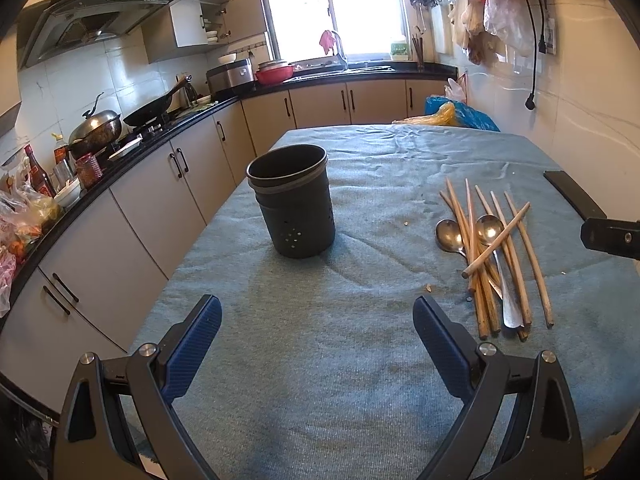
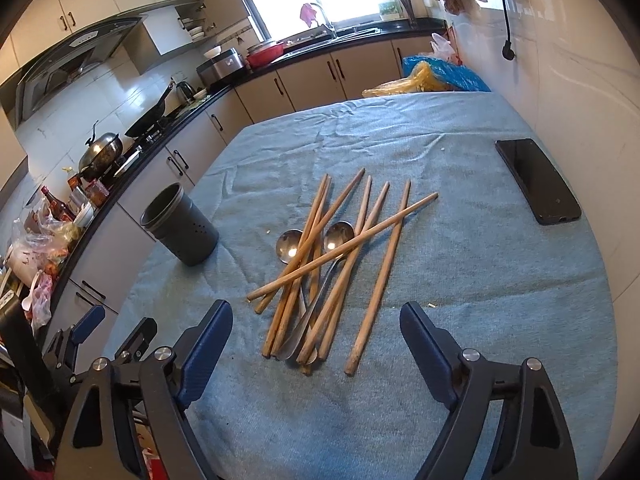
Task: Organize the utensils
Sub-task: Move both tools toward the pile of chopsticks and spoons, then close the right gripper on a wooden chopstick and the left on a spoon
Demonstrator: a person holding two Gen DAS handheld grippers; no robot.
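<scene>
A dark perforated utensil holder [image 1: 292, 204] [image 2: 180, 226] stands upright on the blue cloth. A heap of several wooden chopsticks [image 2: 340, 264] [image 1: 500, 264] lies to its right, over two metal spoons [image 2: 338, 236] [image 1: 490, 229]. My left gripper [image 1: 317, 314] is open and empty, hovering short of the holder. My right gripper [image 2: 316, 318] is open, its blue pads [image 2: 208, 332] either side of the near chopstick ends without touching them. In the right wrist view, the left gripper [image 2: 116, 326] shows at the lower left edge.
A black phone [image 2: 536, 180] lies on the cloth [image 2: 460, 280] at the right, near the tiled wall. Yellow and blue bags [image 2: 432, 76] sit at the table's far end. The kitchen counter [image 1: 132, 148] with pans and bottles runs along the left.
</scene>
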